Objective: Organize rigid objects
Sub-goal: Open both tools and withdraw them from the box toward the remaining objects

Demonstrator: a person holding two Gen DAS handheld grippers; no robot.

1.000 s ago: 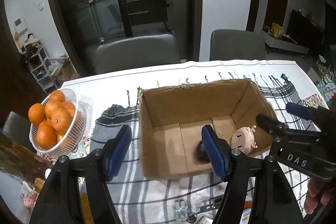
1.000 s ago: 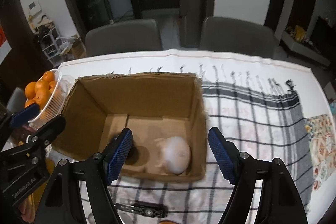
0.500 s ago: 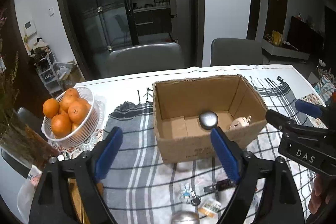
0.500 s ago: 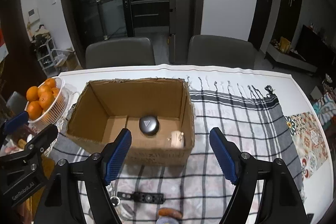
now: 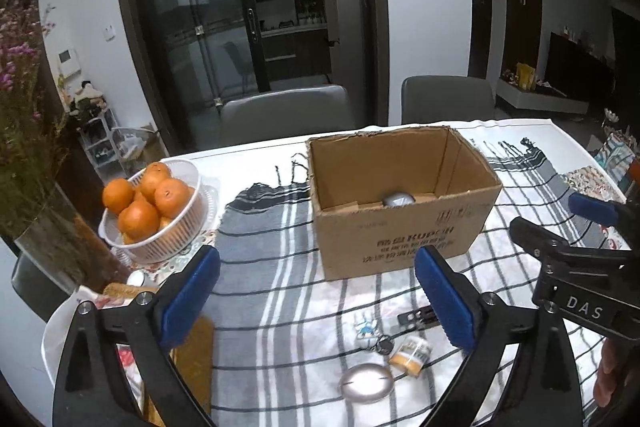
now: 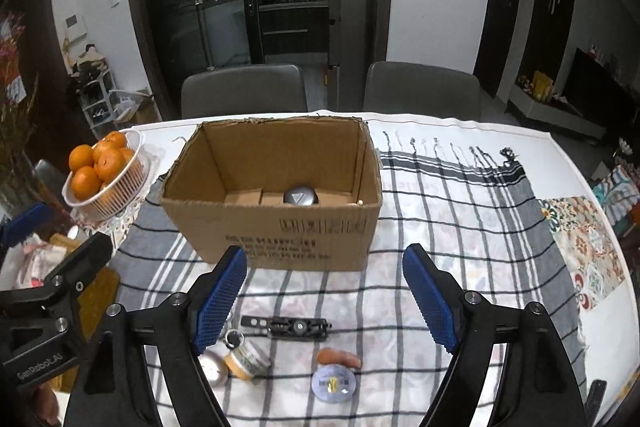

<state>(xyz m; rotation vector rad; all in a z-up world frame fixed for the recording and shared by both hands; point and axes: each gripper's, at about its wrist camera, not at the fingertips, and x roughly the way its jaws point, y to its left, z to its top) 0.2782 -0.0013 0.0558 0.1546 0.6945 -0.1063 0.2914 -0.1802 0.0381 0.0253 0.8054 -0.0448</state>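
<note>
Both tools are being held empty above the near edge of the table (image 6: 460, 131). The left gripper (image 5: 318, 301) is being kept spread wide with nothing between its blue pads, and the right gripper (image 6: 324, 297) is likewise released and bare. The cardboard box (image 6: 280, 227) is being used as the collecting place, standing toward the middle of the checked cloth (image 6: 460, 211); a grey rounded object (image 6: 301, 195) is lying on its floor. Several loose things are waiting near the table's near edge: a black bar-shaped tool (image 6: 286, 327), a small jar (image 6: 248, 359), a silver oval piece (image 5: 365, 383), a pale round disc (image 6: 333, 383) and an orange-brown piece (image 6: 338, 357) just behind it. The step in hand is judged to be the reach for the next item. One gripper is being called on to be lowered over a chosen piece, centred, then closed. The bowl of oranges (image 5: 150, 203) is sitting at the left edge, well apart.
</note>
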